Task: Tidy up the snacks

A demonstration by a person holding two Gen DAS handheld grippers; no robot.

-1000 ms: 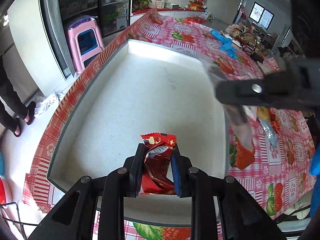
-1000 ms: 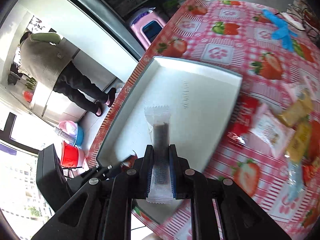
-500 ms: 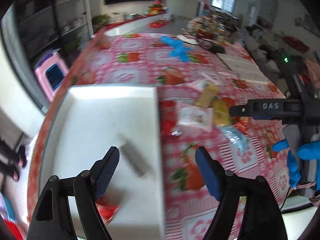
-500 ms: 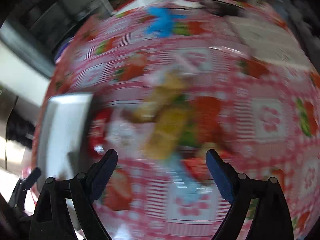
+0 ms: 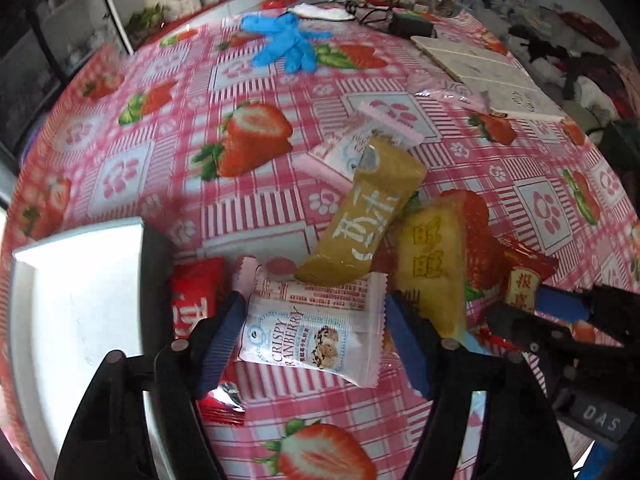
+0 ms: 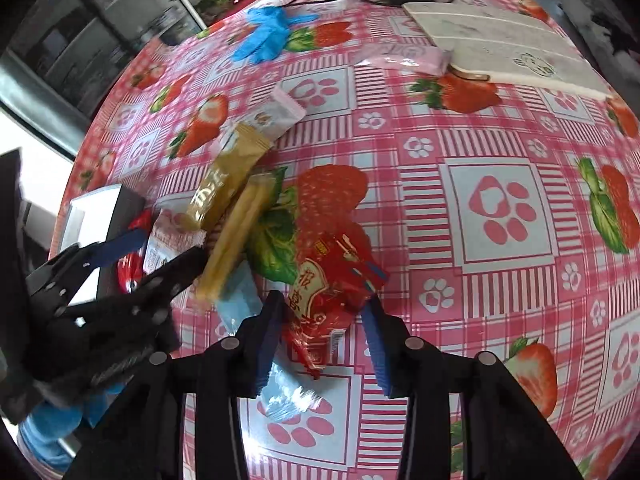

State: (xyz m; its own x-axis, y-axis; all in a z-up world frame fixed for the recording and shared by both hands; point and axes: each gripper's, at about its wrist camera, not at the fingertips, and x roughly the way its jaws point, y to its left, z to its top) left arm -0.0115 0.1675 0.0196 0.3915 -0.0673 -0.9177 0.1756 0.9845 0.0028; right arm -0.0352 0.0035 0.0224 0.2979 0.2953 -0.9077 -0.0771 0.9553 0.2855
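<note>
In the left wrist view my left gripper (image 5: 313, 304) hangs low over the strawberry tablecloth. A white cranberry snack packet (image 5: 312, 328) lies flat between its closing jaws, with the blue pads just at the packet's side edges. In the right wrist view my right gripper (image 6: 324, 300) is closing too. Its pads meet the sides of a crumpled red snack packet (image 6: 328, 280), which is still on the cloth. The white tray (image 5: 80, 280) sits left of the left gripper, and each gripper shows in the other's view: left gripper (image 6: 168, 246), right gripper (image 5: 536, 308).
A brown packet (image 5: 368, 220), a yellow packet (image 5: 432, 264) and a pink-edged packet (image 5: 360, 136) lie just beyond the grippers. Another red packet (image 5: 192, 292) rests against the tray. Blue gloves (image 5: 288, 40), a white board (image 5: 488, 72) and cables lie further back.
Both grippers let go of the snacks they held over the tray, opened wide and swung right to the snack pile. Their jaws now stand narrower around new packets.
</note>
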